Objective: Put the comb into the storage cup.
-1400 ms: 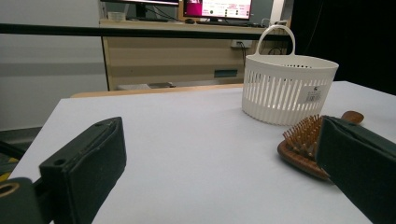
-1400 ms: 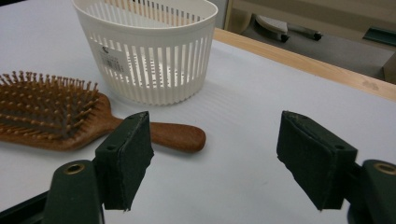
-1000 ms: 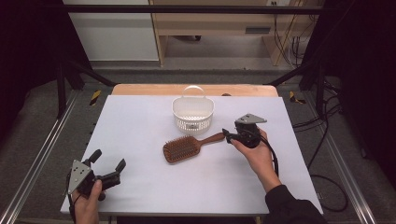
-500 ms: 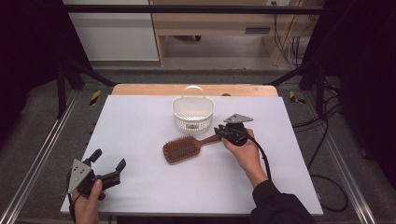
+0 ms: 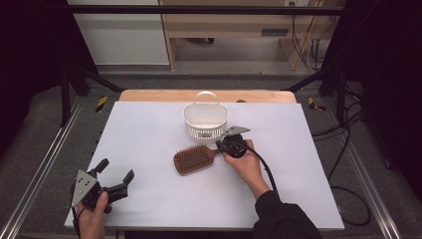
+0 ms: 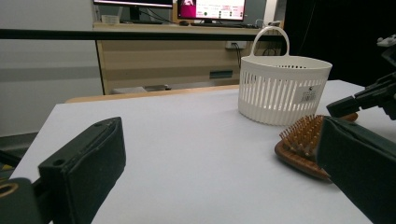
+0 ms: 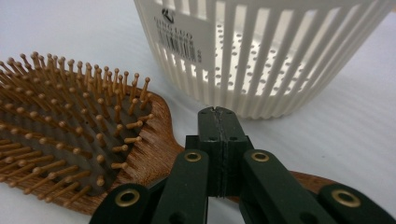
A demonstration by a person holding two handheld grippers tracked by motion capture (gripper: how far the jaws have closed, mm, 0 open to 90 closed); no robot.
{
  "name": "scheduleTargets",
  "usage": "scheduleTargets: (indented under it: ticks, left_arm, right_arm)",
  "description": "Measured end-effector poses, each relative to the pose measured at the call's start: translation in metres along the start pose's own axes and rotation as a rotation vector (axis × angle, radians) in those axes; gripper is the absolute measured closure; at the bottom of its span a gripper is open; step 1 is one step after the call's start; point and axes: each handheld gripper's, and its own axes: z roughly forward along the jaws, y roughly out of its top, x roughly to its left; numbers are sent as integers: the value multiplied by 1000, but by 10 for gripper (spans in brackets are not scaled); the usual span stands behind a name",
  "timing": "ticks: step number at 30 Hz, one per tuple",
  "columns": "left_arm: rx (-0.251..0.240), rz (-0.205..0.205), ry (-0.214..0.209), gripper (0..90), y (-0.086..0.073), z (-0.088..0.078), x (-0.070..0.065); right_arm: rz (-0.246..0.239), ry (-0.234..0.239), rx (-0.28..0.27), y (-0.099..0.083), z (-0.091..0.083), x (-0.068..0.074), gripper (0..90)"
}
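A wooden hairbrush (image 5: 193, 159) lies bristles-up near the middle of the white table (image 5: 308, 169), its oval head of reddish-brown grain set with rows of slim, ball-tipped wooden pins, its narrow handle running toward the right gripper (image 5: 222, 147). In the right gripper view the two black jaws stand pressed flat together, pad against pad with only a thin seam between them, directly above the neck where the brush's head tapers into the handle; they have just been closing, and no part of the brush sits between them, so nothing is held. Just behind the brush stands a small white plastic basket (image 5: 205, 121), round-walled with upright slots, a perforated floor, an arched loop handle at the back and a printed label on its side. The left gripper (image 5: 115, 180) rests at the near left corner of the table in the person's hand, well apart from the brush, its matte black, blocky jaws spread wide on nothing; its grey three-cornered plate faces up.
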Motion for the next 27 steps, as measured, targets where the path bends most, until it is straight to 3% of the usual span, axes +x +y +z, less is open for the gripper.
scheduleTargets:
  ticks: [7, 14, 20, 27]
  left_arm:
    - [2, -1, -3, 18, 0, 0, 0]
    - [0, -6, 9, 18, 0, 0, 1]
    - [1, -6, 6, 18, 0, 0, 0]
    - [0, -6, 4, 18, 0, 0, 0]
  right_arm:
    - [-6, 21, 34, 0, 16, 5, 900]
    - [-68, 25, 79, 5, 27, 14, 900]
    - [-95, 52, 84, 2, 25, 21, 900]
    - [-129, 97, 82, -5, 18, 40, 900]
